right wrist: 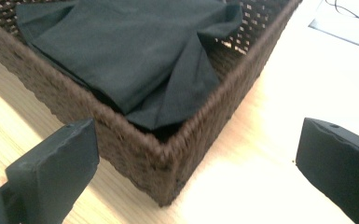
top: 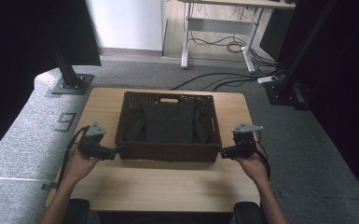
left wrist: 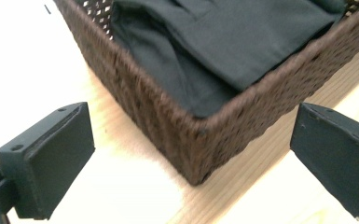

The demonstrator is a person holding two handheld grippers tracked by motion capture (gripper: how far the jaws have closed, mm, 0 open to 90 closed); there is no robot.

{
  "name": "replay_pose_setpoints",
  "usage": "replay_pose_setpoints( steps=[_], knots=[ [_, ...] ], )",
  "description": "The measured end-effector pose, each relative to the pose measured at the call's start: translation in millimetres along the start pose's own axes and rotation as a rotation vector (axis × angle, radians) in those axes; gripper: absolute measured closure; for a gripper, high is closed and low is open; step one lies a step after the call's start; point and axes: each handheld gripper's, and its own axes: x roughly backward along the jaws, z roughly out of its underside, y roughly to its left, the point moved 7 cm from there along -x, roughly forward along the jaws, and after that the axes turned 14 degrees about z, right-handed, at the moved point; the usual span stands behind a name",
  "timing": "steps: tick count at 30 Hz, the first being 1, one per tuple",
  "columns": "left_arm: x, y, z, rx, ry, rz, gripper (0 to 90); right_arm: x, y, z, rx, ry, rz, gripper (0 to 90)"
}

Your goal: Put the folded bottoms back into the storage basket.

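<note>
Pale wooden tabletop (top: 168,182) carries a rectangular woven brown basket (top: 168,151) lined with folded dark cloth (top: 168,122). Left claw (top: 117,150) and right claw (top: 221,151) gape wide at its near corners, gripping nothing.

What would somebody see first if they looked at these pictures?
First comes the dark brown woven basket in the middle of the wooden table, with a black cloth lying folded inside it. Next come the two grippers: the left gripper points at the basket's near left corner and the right gripper at its near right corner, both open, with each corner sitting between the spread fingers.
</note>
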Motion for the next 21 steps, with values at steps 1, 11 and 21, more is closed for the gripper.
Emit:
replay_pose_setpoints(
  steps=[1, 11, 21],
  knots=[
    [-1.4, 0.5, 4.4, 0.003, 0.001, -0.003, 0.0, -1.1, 0.1, 3.4, -0.003, 0.002, 0.002, 0.0],
    [-24.1, 2.6, 50.0, 0.056, 0.01, 0.026, 0.0, -21.5, 9.7, 43.1, -0.025, 0.045, 0.012, 0.0],
    [-50.9, 8.0, 89.7, 0.079, 0.1, 0.016, 0.0, -43.7, 21.8, 83.7, -0.06, 0.097, 0.009, 0.0]
  ],
)
